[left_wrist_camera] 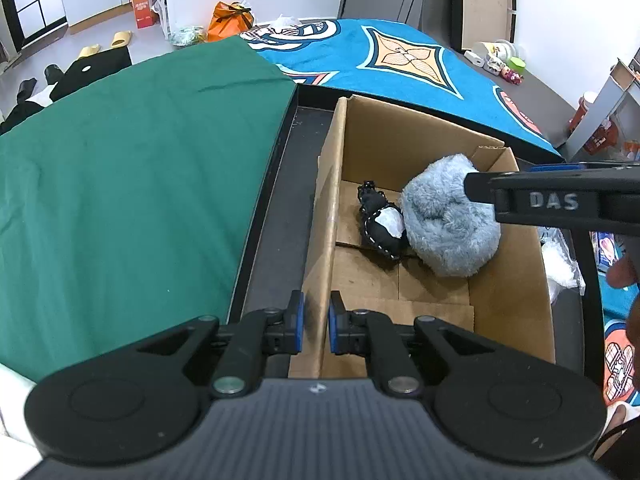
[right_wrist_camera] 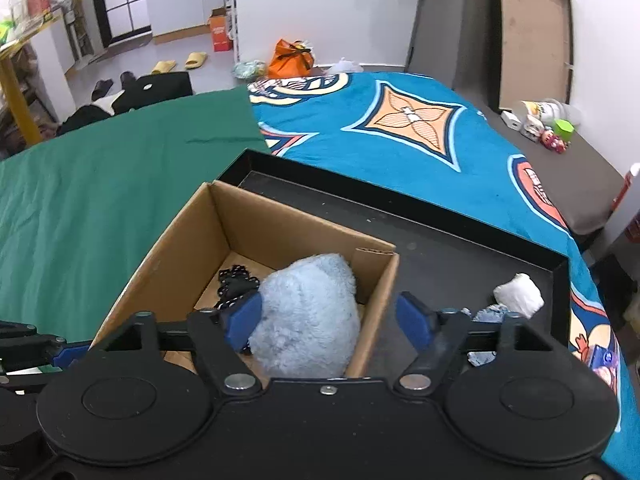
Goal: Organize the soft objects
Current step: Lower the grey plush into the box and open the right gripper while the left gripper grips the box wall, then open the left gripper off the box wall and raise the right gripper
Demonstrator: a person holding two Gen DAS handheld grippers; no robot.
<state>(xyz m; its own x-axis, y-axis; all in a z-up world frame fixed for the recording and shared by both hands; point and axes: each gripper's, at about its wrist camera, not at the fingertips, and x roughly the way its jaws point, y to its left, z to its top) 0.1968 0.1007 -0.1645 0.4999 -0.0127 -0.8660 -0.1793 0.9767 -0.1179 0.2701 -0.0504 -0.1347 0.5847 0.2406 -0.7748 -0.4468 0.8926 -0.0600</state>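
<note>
A cardboard box (left_wrist_camera: pixel 516 280) stands in a black tray (left_wrist_camera: pixel 276 216). Inside lie a fluffy pale-blue plush (left_wrist_camera: pixel 448 220) and a black soft toy with a white patch (left_wrist_camera: pixel 380 222). My left gripper (left_wrist_camera: pixel 317 326) is shut on the box's left wall, near its front corner. My right gripper (right_wrist_camera: pixel 329 320) is open above the box (right_wrist_camera: pixel 176 256), its jaws wide on either side of the blue plush (right_wrist_camera: pixel 308 316) and not pressing it. The black toy (right_wrist_camera: pixel 236 284) lies behind the plush. A white soft piece (right_wrist_camera: pixel 519 300) and a blue-grey fluffy piece (right_wrist_camera: pixel 486 314) lie in the tray (right_wrist_camera: pixel 460 240) to the right.
The tray rests on a surface covered by a green cloth (left_wrist_camera: pixel 120 180) on the left and a blue patterned blanket (left_wrist_camera: pixel 400 60) at the back and right. Small toys and jars (right_wrist_camera: pixel 540 120) sit on a grey ledge at far right. Bags and slippers lie on the floor beyond.
</note>
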